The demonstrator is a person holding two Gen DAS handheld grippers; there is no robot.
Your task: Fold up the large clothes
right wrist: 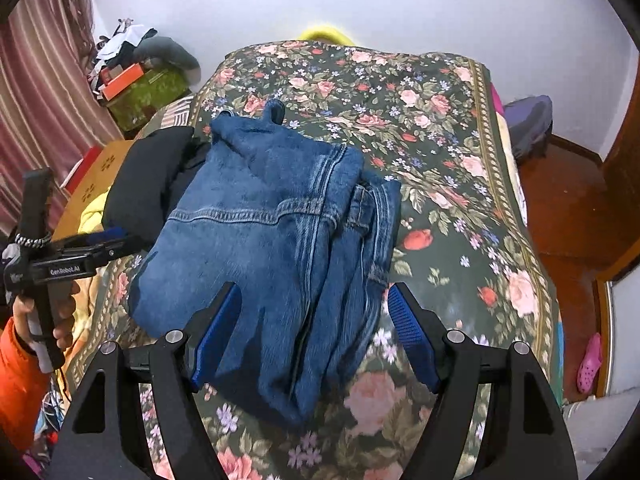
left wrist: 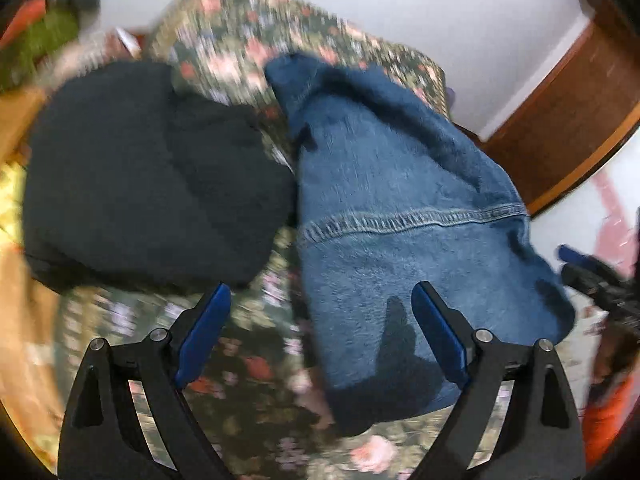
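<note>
Folded blue jeans (right wrist: 272,240) lie on the floral bedspread (right wrist: 440,152); they also show in the blurred left wrist view (left wrist: 392,216). A black garment (left wrist: 152,176) lies just to their left and also shows in the right wrist view (right wrist: 148,184). My right gripper (right wrist: 312,296) is open, its fingers on either side of the jeans' near end, just above them. My left gripper (left wrist: 320,296) is open and empty above the jeans' left edge; it shows from the side in the right wrist view (right wrist: 108,240).
A cluttered pile with a green box (right wrist: 144,92) stands at the bed's far left. A cardboard box (right wrist: 92,188) sits beside the bed. A wooden door (right wrist: 624,184) and floor are on the right, with a pink shoe (right wrist: 590,364).
</note>
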